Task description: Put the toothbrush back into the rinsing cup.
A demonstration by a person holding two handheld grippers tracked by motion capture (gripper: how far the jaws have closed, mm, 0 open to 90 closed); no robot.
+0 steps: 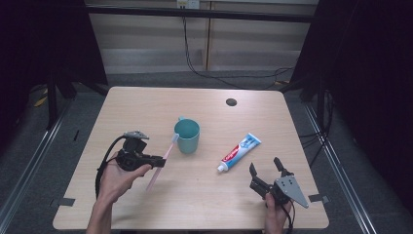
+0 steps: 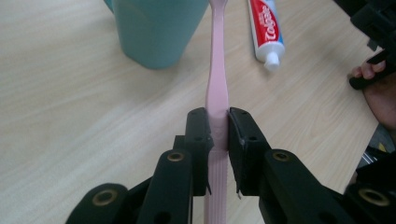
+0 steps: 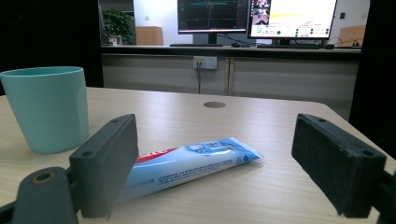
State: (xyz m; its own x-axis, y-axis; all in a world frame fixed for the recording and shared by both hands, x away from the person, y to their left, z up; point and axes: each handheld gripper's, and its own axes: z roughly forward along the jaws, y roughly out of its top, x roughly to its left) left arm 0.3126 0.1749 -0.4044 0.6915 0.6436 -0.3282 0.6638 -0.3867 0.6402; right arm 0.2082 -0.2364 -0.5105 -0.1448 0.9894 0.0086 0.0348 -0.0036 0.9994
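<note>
The right gripper (image 3: 215, 172) rests low over the wooden table (image 3: 280, 186), its two black jaws standing wide apart with nothing between the pads. The toothpaste tube (image 3: 187, 163) lies flat just beyond them, its near end hidden behind the left jaw. Left of the tube stands the teal cup (image 3: 46, 109), upright. Beyond the tube, a round hole (image 3: 214, 104) marks the tabletop.

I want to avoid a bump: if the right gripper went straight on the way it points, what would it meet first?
Probably the toothpaste tube, lying on the table ahead between the open right gripper's jaws; depth is hard to judge.
</note>
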